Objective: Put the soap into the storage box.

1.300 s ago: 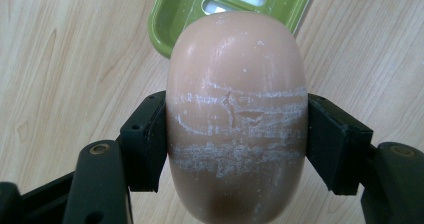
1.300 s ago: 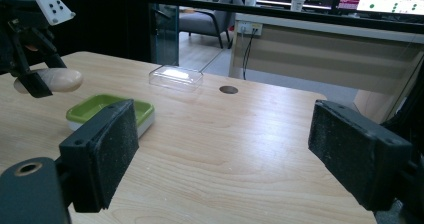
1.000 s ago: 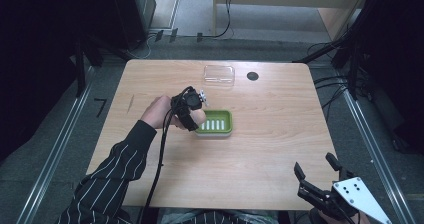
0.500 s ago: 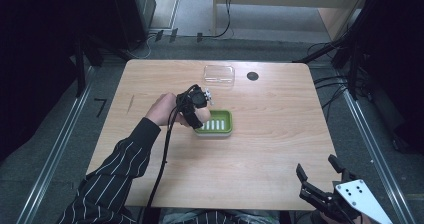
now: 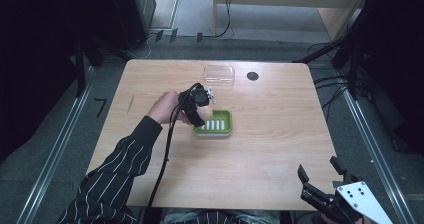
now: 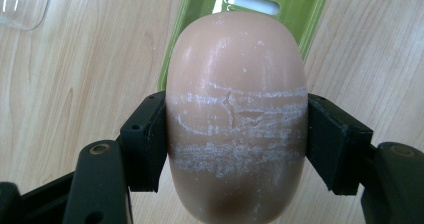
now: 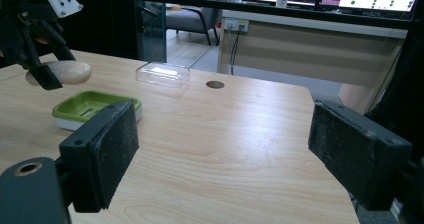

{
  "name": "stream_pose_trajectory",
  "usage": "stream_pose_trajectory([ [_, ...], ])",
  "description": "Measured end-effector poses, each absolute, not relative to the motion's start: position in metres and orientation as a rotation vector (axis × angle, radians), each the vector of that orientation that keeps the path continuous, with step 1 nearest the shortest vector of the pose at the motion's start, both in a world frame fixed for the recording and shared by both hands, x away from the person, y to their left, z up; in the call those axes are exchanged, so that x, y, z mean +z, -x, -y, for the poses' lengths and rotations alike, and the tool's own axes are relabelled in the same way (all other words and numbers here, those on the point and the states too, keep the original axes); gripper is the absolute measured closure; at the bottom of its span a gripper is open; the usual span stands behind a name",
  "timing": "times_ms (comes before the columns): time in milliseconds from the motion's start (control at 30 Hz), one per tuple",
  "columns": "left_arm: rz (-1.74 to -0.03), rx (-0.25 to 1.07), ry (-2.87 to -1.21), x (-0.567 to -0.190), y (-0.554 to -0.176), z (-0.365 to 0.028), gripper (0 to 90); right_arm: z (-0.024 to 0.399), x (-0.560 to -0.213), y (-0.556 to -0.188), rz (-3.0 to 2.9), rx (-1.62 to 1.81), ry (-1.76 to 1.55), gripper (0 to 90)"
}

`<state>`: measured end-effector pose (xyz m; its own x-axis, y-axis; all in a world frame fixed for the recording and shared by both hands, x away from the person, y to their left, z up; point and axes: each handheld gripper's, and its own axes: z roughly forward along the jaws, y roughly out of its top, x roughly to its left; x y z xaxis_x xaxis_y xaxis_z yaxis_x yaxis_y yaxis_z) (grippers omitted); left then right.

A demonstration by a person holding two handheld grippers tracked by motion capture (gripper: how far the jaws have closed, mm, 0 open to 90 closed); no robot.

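My left gripper is shut on a pale pink oval bar of soap, its black pads pressing on both sides of the scuffed middle. The soap hangs just above the left end of a green soap dish, whose rim shows beyond it. In the right gripper view the left gripper holds the bar over the dish. My right gripper is at the table's near right corner, open, with nothing between its jaws.
A clear plastic lid lies at the table's far edge beyond the dish, with a small black round spot to its right. The wooden table is bare between the dish and my right gripper. A striped sleeve reaches in from the bottom left.
The left gripper has shifted a little to the right with the soap, closer over the dish's left end. The right gripper has stayed in place.
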<state>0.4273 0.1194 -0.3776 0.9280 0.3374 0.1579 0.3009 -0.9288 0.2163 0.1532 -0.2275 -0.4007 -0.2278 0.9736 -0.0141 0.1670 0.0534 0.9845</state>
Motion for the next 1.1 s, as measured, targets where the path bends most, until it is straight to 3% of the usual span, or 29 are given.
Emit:
stream_pose_trajectory([
  [1100, -0.35, 0.29, -2.931, -0.388, -0.436, -0.103, 33.6, 0.229, -0.401, -0.152, -1.519, 1.253, -1.209, 13.2],
])
